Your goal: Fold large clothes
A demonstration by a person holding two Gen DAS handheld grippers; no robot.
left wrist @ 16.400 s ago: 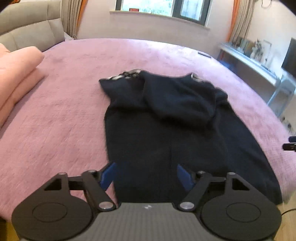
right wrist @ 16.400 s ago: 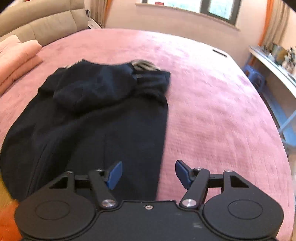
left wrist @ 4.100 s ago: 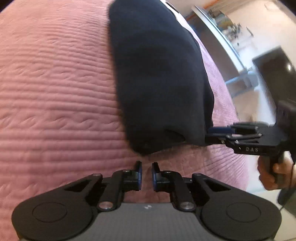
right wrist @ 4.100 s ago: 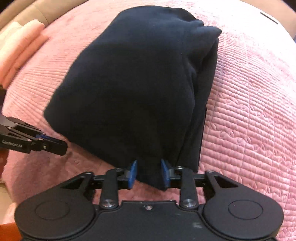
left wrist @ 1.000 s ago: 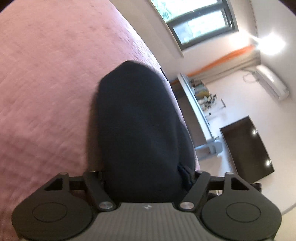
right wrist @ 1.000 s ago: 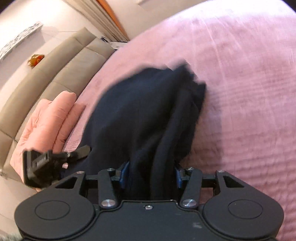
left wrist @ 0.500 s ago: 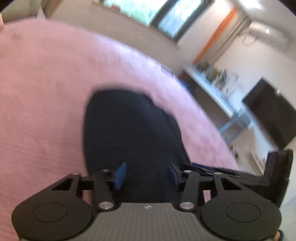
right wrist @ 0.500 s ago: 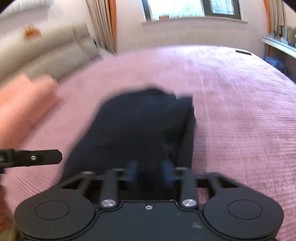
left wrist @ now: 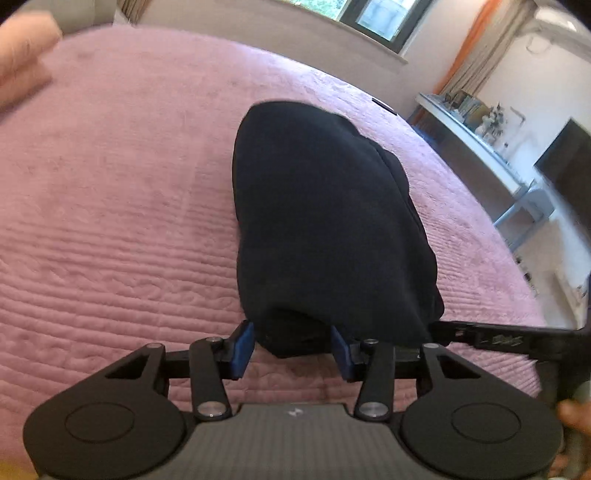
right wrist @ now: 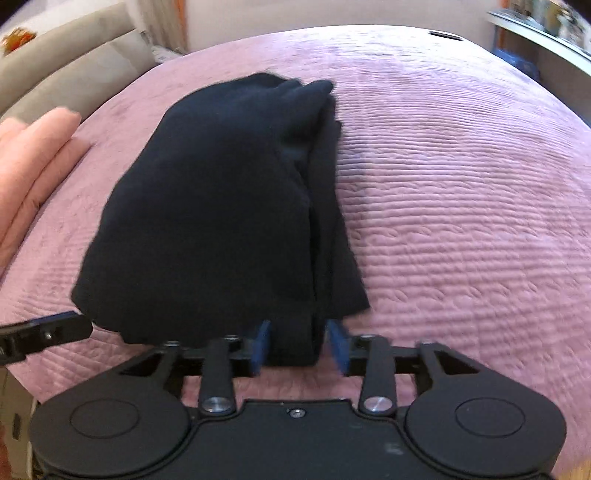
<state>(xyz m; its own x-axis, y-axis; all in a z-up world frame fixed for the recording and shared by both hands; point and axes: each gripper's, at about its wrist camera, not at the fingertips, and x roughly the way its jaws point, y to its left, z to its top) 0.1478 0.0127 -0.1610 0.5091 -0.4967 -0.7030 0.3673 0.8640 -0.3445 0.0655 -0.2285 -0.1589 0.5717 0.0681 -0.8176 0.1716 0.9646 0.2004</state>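
Note:
A dark navy garment [left wrist: 325, 221] lies folded into a thick bundle on the pink quilted bed [left wrist: 110, 206]. It also shows in the right wrist view [right wrist: 221, 206]. My left gripper [left wrist: 293, 349] is open, its blue pads on either side of the bundle's near left corner. My right gripper [right wrist: 300, 349] is open too, its pads straddling the near right corner. The right gripper also shows at the right edge of the left wrist view [left wrist: 491, 338]. The left gripper's finger shows at the left edge of the right wrist view [right wrist: 48, 334].
Folded peach bedding [right wrist: 26, 162] lies at the left by the grey headboard [right wrist: 66, 74]. A window [left wrist: 373, 22], a white shelf with small items [left wrist: 476, 129] and a dark TV screen [left wrist: 565, 158] are on the right. The bed's near edge is just below the grippers.
The bundle has come down and settled flat on the bed. Both grippers have opened wider around its near corners and tilted down toward the bed.

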